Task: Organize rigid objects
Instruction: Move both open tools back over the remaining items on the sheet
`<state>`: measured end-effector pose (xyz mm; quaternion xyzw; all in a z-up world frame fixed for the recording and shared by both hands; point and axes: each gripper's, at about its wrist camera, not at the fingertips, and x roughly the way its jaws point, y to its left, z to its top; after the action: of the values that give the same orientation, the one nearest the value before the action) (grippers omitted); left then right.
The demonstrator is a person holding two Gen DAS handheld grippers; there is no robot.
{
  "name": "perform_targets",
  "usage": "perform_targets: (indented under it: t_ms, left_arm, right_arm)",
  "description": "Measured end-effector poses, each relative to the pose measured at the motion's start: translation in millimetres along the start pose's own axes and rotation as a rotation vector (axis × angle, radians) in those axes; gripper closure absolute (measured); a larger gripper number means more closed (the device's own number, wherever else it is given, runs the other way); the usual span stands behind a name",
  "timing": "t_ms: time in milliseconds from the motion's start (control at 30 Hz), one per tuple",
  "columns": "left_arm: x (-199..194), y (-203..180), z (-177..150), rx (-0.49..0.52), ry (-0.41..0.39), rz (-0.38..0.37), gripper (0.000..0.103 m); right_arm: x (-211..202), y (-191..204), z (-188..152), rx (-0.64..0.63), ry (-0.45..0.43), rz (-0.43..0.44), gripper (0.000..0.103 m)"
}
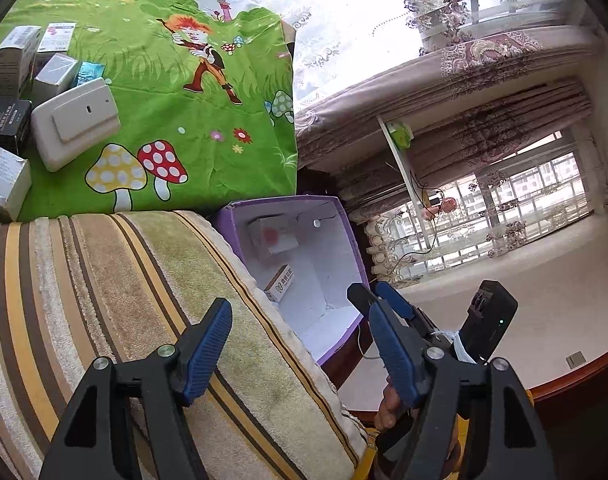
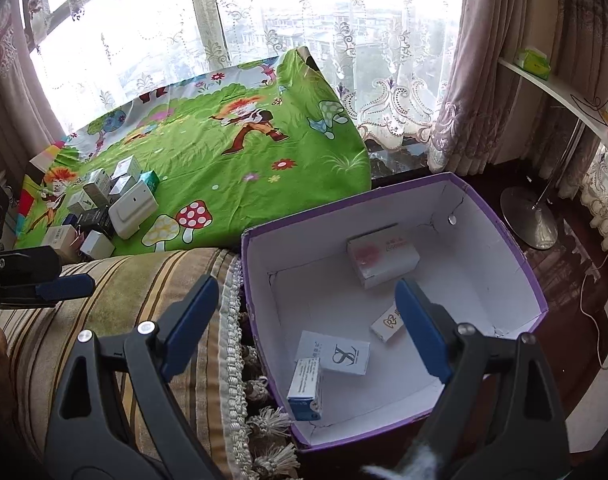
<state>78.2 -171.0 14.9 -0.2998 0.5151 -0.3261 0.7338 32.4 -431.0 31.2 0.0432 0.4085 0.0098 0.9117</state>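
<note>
A purple box with a white inside (image 2: 499, 216) stands open beside a striped cushion (image 2: 144, 280). In it lie a large white box with a red mark (image 2: 381, 256), a small white box (image 2: 385, 324), a white card box (image 2: 335, 354) and a blue-and-white box (image 2: 305, 388). My right gripper (image 2: 307, 320) is open and empty above the purple box. My left gripper (image 1: 300, 344) is open and empty over the cushion's edge, beside the purple box (image 1: 347, 224). A pile of small boxes (image 2: 100, 204) and a white switch plate (image 2: 132, 210) lie on the green cartoon cloth (image 2: 244, 168).
The right gripper (image 1: 383, 312) shows in the left wrist view over the purple box. Lace curtains (image 2: 343, 40) and a window stand behind the cloth. A lamp base (image 2: 529, 218) stands on the dark floor right of the box. A white shelf (image 2: 559, 96) runs at the right.
</note>
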Motion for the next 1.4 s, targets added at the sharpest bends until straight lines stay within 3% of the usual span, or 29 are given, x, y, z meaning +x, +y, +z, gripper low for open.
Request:
perform_targets:
  t_ms: [167, 333, 467, 600, 700, 833, 1067, 1233, 1400]
  left_arm:
    - [-33.9, 22.2, 10.5, -0.063, -0.074, 0.006, 0.026]
    - [-81.8, 52.7, 20.7, -0.117, -0.191, 0.057, 0.020]
    - [-119.1, 79.7, 25.6, -0.156, -0.266, 0.134, 0.019]
    - [-147.7, 100.7, 29.3, -0.147, -0.311, 0.296, 0.016]
    - [-155.5, 111.5, 35.7, -0.116, -0.281, 0.447, 0.015]
    - [-152.8, 122.3, 47.9, -0.050, -0.203, 0.576, 0.014]
    - [-134.8, 135.0, 67.7, 0.013, -0.100, 0.698, 0.001]
    - [-119.9, 151.9, 80.3, 0.018, -0.027, 0.772, 0.000]
    - [-113.4, 159.3, 85.8, 0.025, -0.004, 0.785, 0.000]
  right_arm:
    - [-0.6, 6.3, 0.3, -0.019, 0.003, 0.007, 0.011]
    - [1.5, 13.3, -0.2, -0.035, 0.012, 0.020, 0.011]
    - [4.5, 20.3, -0.2, -0.049, 0.024, 0.031, 0.011]
    - [5.8, 29.0, 0.8, -0.069, 0.031, 0.038, 0.011]
    - [6.5, 38.2, 2.9, -0.087, 0.036, 0.050, 0.011]
    - [6.4, 54.2, 6.4, -0.119, 0.037, 0.072, 0.011]
    - [6.2, 88.6, 11.6, -0.195, 0.049, 0.125, 0.011]
    - [9.5, 115.5, 17.7, -0.242, 0.067, 0.171, 0.011]
    - [15.5, 148.7, 20.9, -0.312, 0.085, 0.205, 0.011]
